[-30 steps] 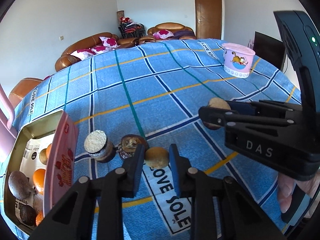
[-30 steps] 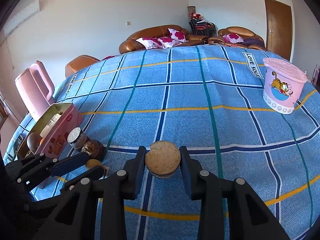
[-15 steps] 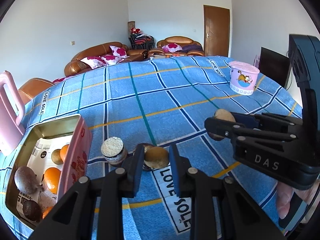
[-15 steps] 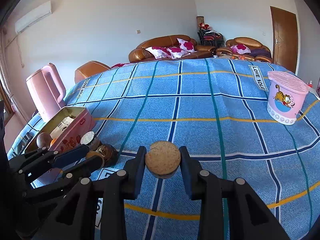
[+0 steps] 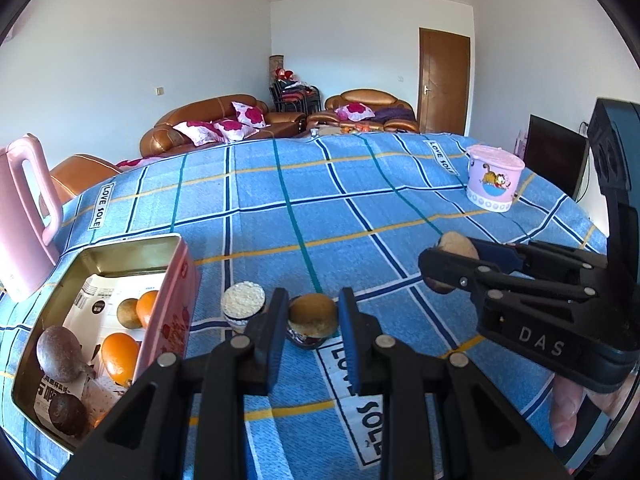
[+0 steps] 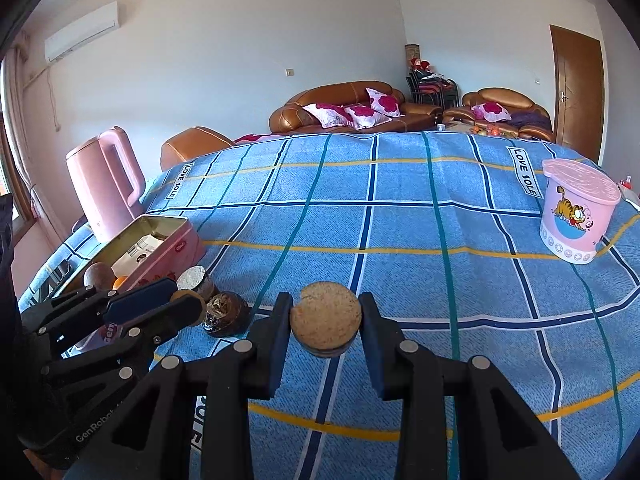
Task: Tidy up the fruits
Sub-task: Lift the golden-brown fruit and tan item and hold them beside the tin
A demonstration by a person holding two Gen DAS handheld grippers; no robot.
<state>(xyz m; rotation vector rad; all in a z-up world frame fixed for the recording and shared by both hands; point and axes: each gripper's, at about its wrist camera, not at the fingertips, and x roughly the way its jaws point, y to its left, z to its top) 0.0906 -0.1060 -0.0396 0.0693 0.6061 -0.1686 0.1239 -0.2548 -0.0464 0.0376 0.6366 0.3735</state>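
Observation:
My left gripper (image 5: 313,318) is shut on a small tan-brown round fruit (image 5: 313,315), held above the blue checked cloth. My right gripper (image 6: 325,326) is shut on a flat-topped brown fruit (image 6: 326,322); it also shows in the left wrist view (image 5: 454,246). A dark shiny fruit (image 6: 225,314) and a pale-topped fruit (image 5: 244,303) lie on the cloth beside the open pink tin (image 5: 166,316). The tin holds oranges (image 5: 119,356) and dark brown fruits (image 5: 58,354).
A pink kettle (image 6: 105,184) stands behind the tin at the table's left edge. A pink lidded Garfield tub (image 6: 576,216) stands at the far right. Brown sofas are beyond the table.
Both grippers have risen with their fruits still held. The left gripper's fruit has lifted off the cloth, and the dark fruit and pale-topped fruit stay below.

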